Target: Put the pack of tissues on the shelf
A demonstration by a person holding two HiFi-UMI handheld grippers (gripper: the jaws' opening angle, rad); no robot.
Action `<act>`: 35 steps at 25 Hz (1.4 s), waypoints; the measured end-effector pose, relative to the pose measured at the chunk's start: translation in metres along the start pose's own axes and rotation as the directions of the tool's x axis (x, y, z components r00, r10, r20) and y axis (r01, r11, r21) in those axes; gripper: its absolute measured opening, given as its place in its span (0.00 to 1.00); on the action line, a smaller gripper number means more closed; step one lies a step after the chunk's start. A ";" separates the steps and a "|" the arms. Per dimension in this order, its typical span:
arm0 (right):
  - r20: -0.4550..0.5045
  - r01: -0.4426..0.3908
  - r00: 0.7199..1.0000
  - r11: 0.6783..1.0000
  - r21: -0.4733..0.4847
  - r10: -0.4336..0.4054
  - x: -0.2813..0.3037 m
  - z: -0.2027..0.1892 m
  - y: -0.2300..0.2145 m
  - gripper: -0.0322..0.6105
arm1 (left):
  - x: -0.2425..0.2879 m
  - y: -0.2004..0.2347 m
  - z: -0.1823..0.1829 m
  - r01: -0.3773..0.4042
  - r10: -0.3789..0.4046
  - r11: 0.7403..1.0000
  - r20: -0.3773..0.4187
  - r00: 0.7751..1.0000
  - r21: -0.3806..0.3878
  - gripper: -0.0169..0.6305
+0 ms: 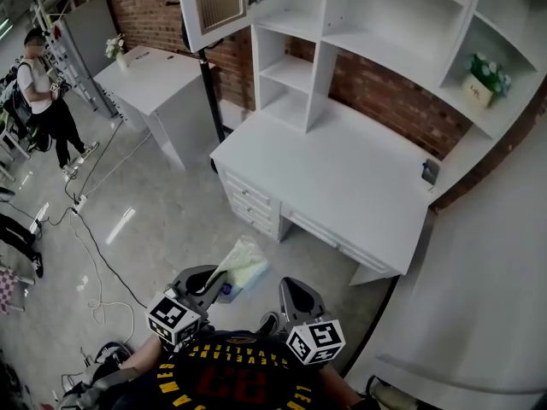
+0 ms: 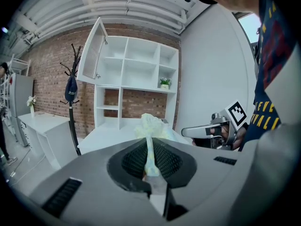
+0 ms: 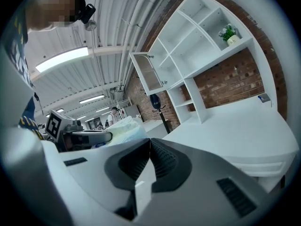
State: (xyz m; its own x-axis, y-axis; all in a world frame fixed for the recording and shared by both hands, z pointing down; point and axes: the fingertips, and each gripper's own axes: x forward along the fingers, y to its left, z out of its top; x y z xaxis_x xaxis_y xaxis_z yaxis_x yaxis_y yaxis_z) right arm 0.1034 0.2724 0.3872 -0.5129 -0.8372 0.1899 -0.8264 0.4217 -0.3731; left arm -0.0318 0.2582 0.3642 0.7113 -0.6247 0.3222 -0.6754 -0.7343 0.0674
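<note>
Pale pack of tissues (image 1: 242, 267) hung pinched in the left gripper (image 2: 149, 166), right gripper (image 3: 149, 157) closed empty; the carry apparently needed a reach across the desk (image 1: 342, 178) to the shelf (image 1: 291, 73).

Left gripper (image 2: 150, 158): held low before the torso, pointing slightly downward, jaws clamped on the edge of the pack (image 1: 245, 266). Right gripper (image 3: 149, 158): alongside, apart from it, jaws closed together, empty.

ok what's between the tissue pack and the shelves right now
Head view: grey floor, then the white desk's top, lie between the pack of tissues and the shelves.
</note>
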 end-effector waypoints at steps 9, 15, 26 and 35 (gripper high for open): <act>-0.022 -0.002 1.000 1.000 -0.004 0.002 0.018 0.007 -0.025 0.06 | 0.029 0.010 0.006 0.000 0.000 1.000 -0.016 1.000 -0.009 0.07; -0.029 0.020 0.999 1.000 -0.010 -0.020 0.038 0.012 -0.031 0.06 | 0.040 0.035 0.010 0.014 -0.014 1.000 -0.021 1.000 -0.007 0.07; -0.022 0.124 0.992 0.992 -0.031 -0.124 0.117 0.031 -0.037 0.06 | 0.072 0.115 0.022 0.115 -0.115 0.993 0.002 0.993 -0.004 0.07; -0.037 0.180 0.982 0.979 -0.101 -0.184 0.185 0.046 -0.019 0.06 | 0.081 0.201 0.023 0.151 -0.150 0.988 0.031 0.988 -0.034 0.07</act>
State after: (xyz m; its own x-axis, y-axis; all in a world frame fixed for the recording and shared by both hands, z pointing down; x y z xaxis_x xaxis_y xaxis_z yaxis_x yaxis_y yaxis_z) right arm 0.0354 0.0936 0.3880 -0.3600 -0.8870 0.2893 -0.9243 0.2970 -0.2396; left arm -0.1056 0.0543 0.3820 0.8102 -0.5156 0.2787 -0.5666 -0.8106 0.1476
